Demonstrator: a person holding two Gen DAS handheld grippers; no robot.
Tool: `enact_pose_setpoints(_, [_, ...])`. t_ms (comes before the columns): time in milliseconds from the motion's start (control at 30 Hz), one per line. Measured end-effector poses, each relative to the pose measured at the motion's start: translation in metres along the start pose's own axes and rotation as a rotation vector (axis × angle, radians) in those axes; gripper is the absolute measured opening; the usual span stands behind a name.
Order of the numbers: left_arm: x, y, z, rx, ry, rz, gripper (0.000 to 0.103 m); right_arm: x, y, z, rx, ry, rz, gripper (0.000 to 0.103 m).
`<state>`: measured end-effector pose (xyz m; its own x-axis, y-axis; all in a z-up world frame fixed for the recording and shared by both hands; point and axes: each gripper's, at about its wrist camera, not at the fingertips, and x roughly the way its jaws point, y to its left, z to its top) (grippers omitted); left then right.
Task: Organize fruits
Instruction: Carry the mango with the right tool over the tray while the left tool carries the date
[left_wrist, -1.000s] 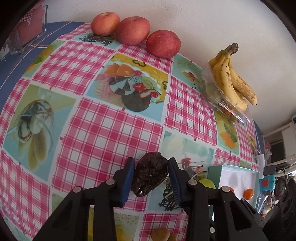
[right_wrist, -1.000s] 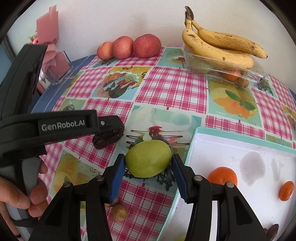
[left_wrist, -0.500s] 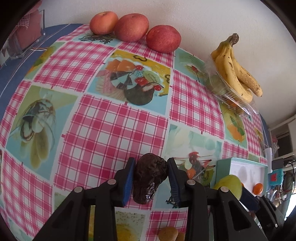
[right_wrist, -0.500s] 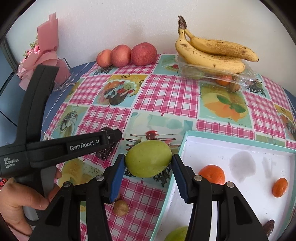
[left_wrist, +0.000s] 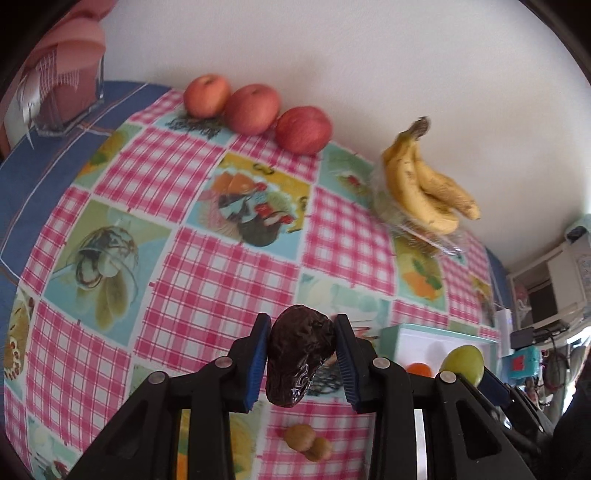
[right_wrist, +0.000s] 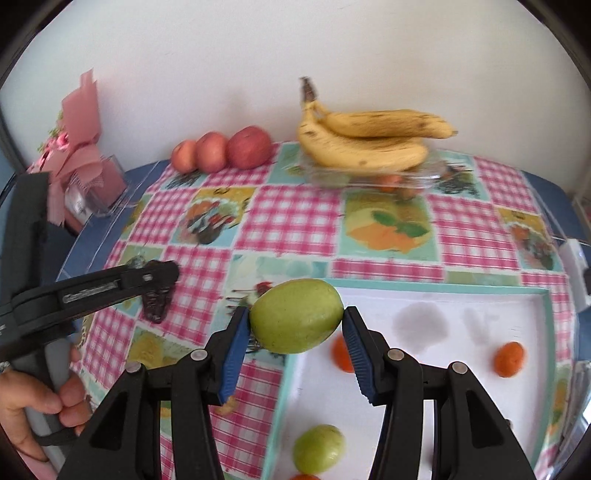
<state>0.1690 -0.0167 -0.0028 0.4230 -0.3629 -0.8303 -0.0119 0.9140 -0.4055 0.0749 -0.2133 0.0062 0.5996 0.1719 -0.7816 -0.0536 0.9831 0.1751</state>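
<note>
Both claws loaded; tray lies to my right.
My right claw (right_wrist: 293, 352) pinches the green fruit (right_wrist: 297, 320) at the tray (right_wrist: 417, 286) edge; my left claw (left_wrist: 301, 363) pinches the date (left_wrist: 297, 356), farther away.

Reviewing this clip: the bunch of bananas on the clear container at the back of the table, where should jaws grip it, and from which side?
Probably best at the stem end of the bunch of bananas, where the fruits join at the dark tip. It sticks up at the left of the bunch, so come from above with jaws across the neck; the curved bodies lie wide over the clear container.
</note>
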Motion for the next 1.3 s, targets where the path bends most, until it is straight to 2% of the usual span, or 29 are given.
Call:
enact_pose_setpoints(367, [-0.003,-0.070,-0.019,0.175,0.027,-0.050,0.037,-0.034,-0.080,0.002,0.207,-0.004,-0.130,0.053])
enact_pose_setpoints(467, [0.002,-0.091,-0.028,0.232,0.047,-0.057,0.037,-0.043,-0.104,-0.002,0.263,-0.002,-0.183,0.053])
enact_pose_setpoints(667, [0.019,-0.122,-0.049,0.325,0.113,-0.057,0.037,-0.054,-0.136,-0.011,0.341,-0.009,-0.217,0.053])
enact_pose_setpoints(867, [0.036,-0.139,-0.069,0.386,0.172,-0.052,0.037,-0.050,-0.143,-0.015,0.355,0.007,-0.209,0.053])
enact_pose_setpoints(1067, [0.057,-0.138,-0.083,0.411,0.226,-0.015,0.037,-0.016,-0.144,-0.028,0.362,0.101,-0.203,0.053])
enact_pose_setpoints(1300, [0.069,-0.134,-0.087,0.412,0.247,0.009,0.037,0.009,-0.149,-0.042,0.377,0.169,-0.209,0.053])
